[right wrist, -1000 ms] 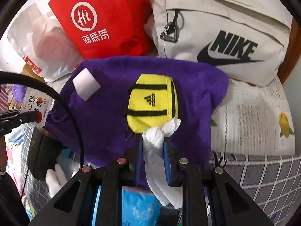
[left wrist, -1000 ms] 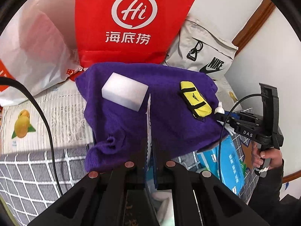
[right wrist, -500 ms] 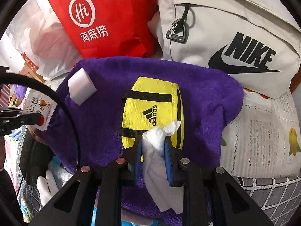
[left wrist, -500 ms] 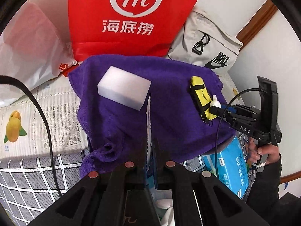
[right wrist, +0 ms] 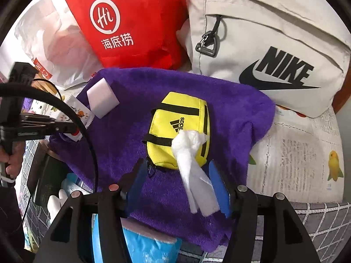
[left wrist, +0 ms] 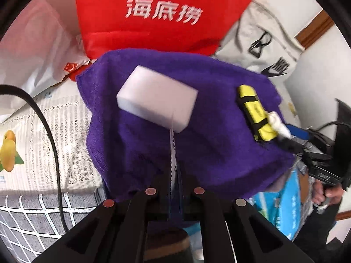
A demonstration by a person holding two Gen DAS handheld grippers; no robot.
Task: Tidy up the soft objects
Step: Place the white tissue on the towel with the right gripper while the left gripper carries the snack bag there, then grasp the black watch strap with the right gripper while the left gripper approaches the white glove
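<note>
A purple towel lies spread out. On it sit a white sponge block and a small yellow Adidas pouch. My left gripper is shut on a thin flat printed packet, its edge just short of the sponge; the packet shows in the right wrist view. My right gripper is open. A twisted white tissue lies loose between its blue pads, its tip on the pouch.
A red bag with a Hi logo, a beige Nike bag and a white plastic bag stand behind the towel. A blue tissue pack lies under the towel's near edge. A fruit-print sheet covers the surface.
My right gripper has opened and let go of the tissue, which now lies on the pouch. My left gripper has moved forward towards the sponge with the packet.
</note>
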